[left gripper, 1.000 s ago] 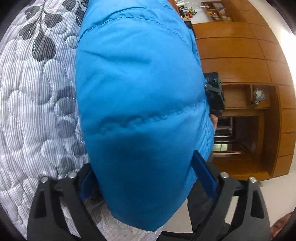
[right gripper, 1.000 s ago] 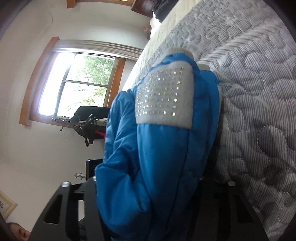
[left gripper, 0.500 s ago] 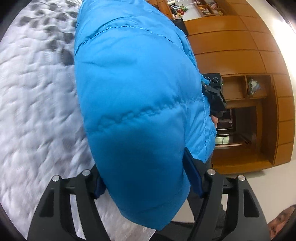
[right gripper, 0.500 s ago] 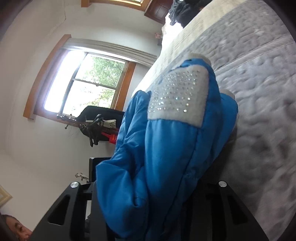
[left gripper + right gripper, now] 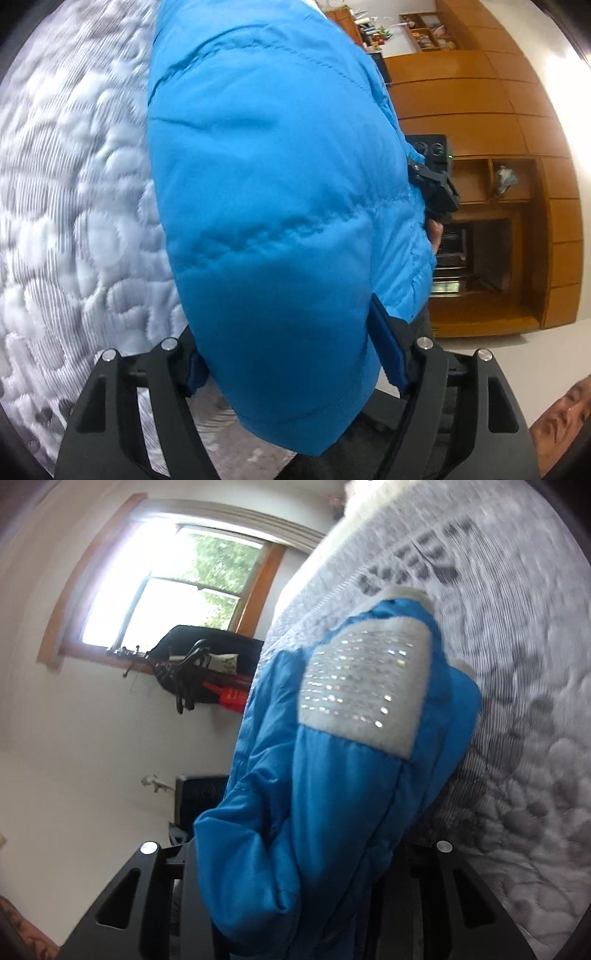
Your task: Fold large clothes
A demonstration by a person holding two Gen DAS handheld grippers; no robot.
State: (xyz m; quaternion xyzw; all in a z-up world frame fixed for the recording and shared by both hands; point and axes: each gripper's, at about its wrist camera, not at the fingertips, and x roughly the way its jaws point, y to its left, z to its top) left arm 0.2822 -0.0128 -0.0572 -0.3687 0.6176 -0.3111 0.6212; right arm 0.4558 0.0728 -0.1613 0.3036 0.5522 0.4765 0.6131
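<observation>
Between the two fingers of the left gripper (image 5: 291,365) sits a thick fold of the blue padded jacket (image 5: 280,206), and the jaws stand fairly wide, pressed against that bulk from either side with the blue pads against the fabric. The jacket swells forward from the grip and fills the middle of the left wrist view, its quilting seams running across it, its lower edge hanging below the fingers. To its left lies the grey-and-white quilted bedspread (image 5: 74,206), blurred; to its right, past the jacket's edge, the other gripper's black body shows in front of a wooden wall unit (image 5: 491,122).

In the right wrist view the right gripper (image 5: 295,867) likewise has the jacket (image 5: 295,830) packed between its fingers, jaws held apart by the cloth they clamp. Beyond the grip the jacket runs up and away, carrying a white patch set with small sparkling studs (image 5: 365,690). It hangs just beside the bedspread (image 5: 517,701) on the right; whether it touches the bed there is unclear. On the left are a white wall and a wood-framed window (image 5: 177,587).
</observation>
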